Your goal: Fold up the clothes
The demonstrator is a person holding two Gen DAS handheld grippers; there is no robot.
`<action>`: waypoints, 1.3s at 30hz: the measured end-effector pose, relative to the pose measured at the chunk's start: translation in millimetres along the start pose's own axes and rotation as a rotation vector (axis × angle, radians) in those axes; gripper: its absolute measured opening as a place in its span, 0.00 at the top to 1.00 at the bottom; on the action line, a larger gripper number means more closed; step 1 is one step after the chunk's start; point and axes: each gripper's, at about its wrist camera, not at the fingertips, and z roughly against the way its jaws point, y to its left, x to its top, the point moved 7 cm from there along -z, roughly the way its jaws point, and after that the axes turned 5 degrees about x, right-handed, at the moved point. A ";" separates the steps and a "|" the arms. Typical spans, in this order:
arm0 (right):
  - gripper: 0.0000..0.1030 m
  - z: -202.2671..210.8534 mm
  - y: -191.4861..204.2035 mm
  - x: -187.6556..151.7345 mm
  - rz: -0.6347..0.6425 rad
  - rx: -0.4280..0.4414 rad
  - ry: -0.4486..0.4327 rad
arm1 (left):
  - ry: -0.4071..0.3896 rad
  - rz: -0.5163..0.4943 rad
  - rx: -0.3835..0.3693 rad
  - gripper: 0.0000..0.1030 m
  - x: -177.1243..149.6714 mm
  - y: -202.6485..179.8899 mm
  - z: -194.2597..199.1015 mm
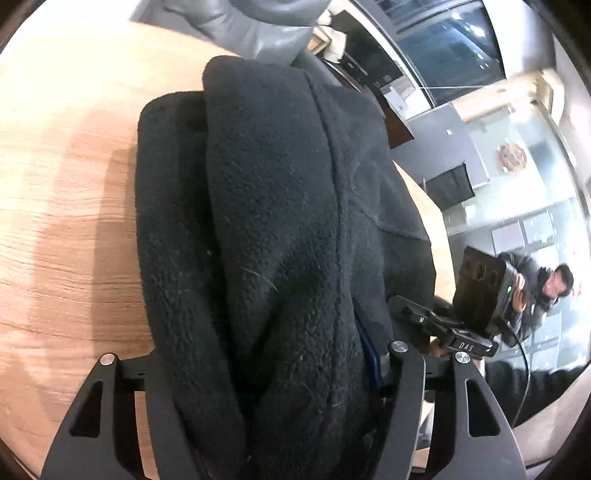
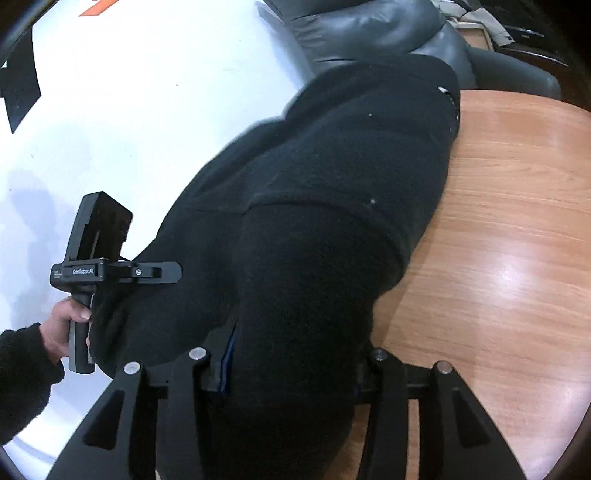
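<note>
A black fleece garment lies bunched in thick layers and runs away from the left wrist camera over the wooden table. My left gripper is shut on its near end, fabric filling the space between the fingers. In the right wrist view the same garment spreads from the table out past its edge. My right gripper is shut on a fat fold of it. Each gripper shows in the other's view: the right one beside the fleece, the left one held by a hand.
A grey leather chair stands at the table's far side, also seen as the chair. White floor lies beyond the table's left edge. A seated person is in the background near glass walls.
</note>
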 end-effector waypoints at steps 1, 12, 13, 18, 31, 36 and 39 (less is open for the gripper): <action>0.54 1.3 2.5 -2.5 0.007 -0.011 0.009 | -0.006 0.003 -0.002 0.37 1.4 1.5 1.3; 0.52 -5.1 -11.4 43.5 0.019 -0.026 0.047 | -0.052 0.014 0.018 0.20 5.5 -17.7 -24.1; 0.51 -4.5 -11.6 43.1 0.018 -0.027 0.049 | -0.057 0.017 0.029 0.18 -0.4 -19.0 -18.7; 0.32 1.2 -16.2 41.4 -0.010 -0.035 0.077 | -0.129 0.011 0.155 0.18 -18.6 -28.8 22.1; 0.12 243.2 77.9 50.8 0.499 -0.207 0.060 | -0.654 0.157 0.669 0.00 -169.3 -209.6 298.5; 0.09 311.7 117.3 64.7 0.588 -0.226 -0.010 | -0.749 0.217 0.799 0.00 -200.4 -300.1 302.7; 0.09 323.6 132.8 61.6 0.591 -0.222 -0.031 | -0.747 0.209 0.921 0.00 -212.7 -335.6 293.0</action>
